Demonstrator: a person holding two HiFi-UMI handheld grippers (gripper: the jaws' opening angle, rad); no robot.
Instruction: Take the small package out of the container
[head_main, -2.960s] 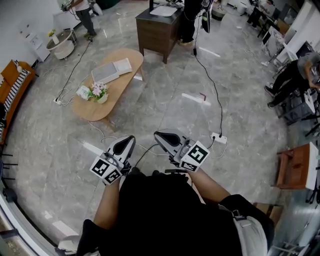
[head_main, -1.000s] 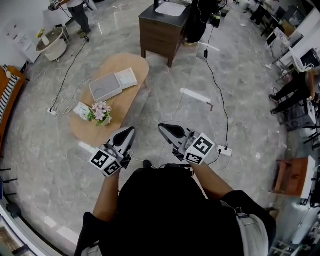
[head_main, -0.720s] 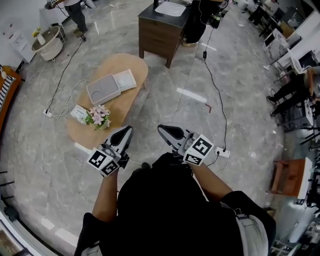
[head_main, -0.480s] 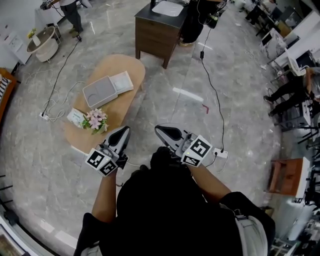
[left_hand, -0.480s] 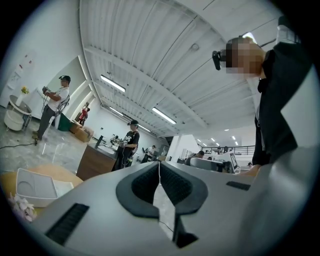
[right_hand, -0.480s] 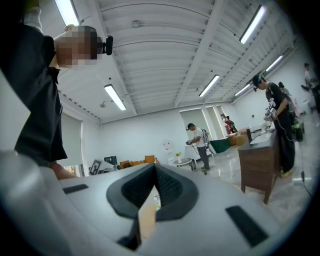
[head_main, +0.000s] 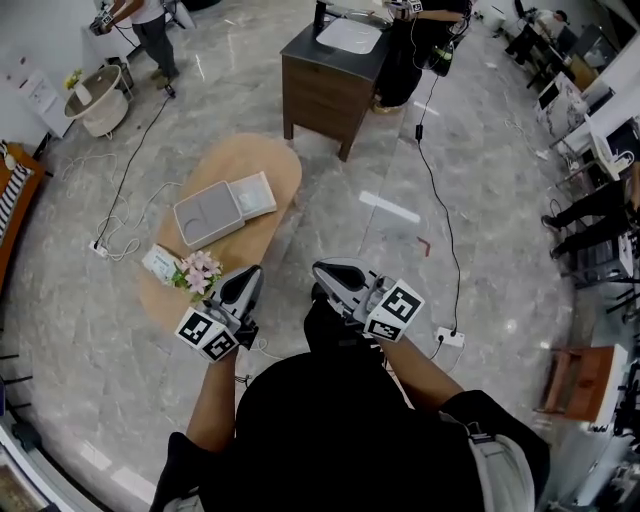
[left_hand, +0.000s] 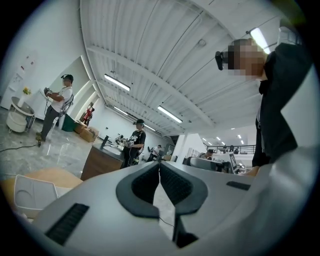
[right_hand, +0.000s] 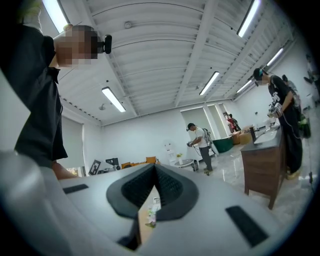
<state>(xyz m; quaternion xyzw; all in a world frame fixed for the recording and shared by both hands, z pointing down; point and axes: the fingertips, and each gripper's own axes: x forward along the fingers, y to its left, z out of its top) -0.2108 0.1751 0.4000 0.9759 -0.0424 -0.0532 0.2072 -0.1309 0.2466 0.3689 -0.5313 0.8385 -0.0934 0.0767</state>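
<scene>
Walking forward has brought the oval light-wood table (head_main: 268, 222) closer to you. Its near end now sits just ahead of your left gripper (head_main: 252, 274), where three seconds ago it lay well beyond both tools. Your left gripper and your right gripper (head_main: 322, 270) are both carried level. On each, the dark pads meet at the tips with nothing between them.

Closest to you on the table is a small bunch of pink and white flowers (head_main: 200, 268), with a flat pale packet (head_main: 158, 262) touching its left side. Past them, mid-table, lies the flat grey square container (head_main: 207, 213), with a paler square panel (head_main: 255, 193) against its right edge, possibly its lid. The small package itself is not visible; it is probably still in that container.

Mind two things. The flowers stand between your left tool and the container, so a low, straight reach could tip them. Your jaws are also shut, and they need parting before you arrive or you will only shove the container along the wood.

Farther off stands a dark brown wooden cabinet (head_main: 322, 85) with people working around it.
</scene>
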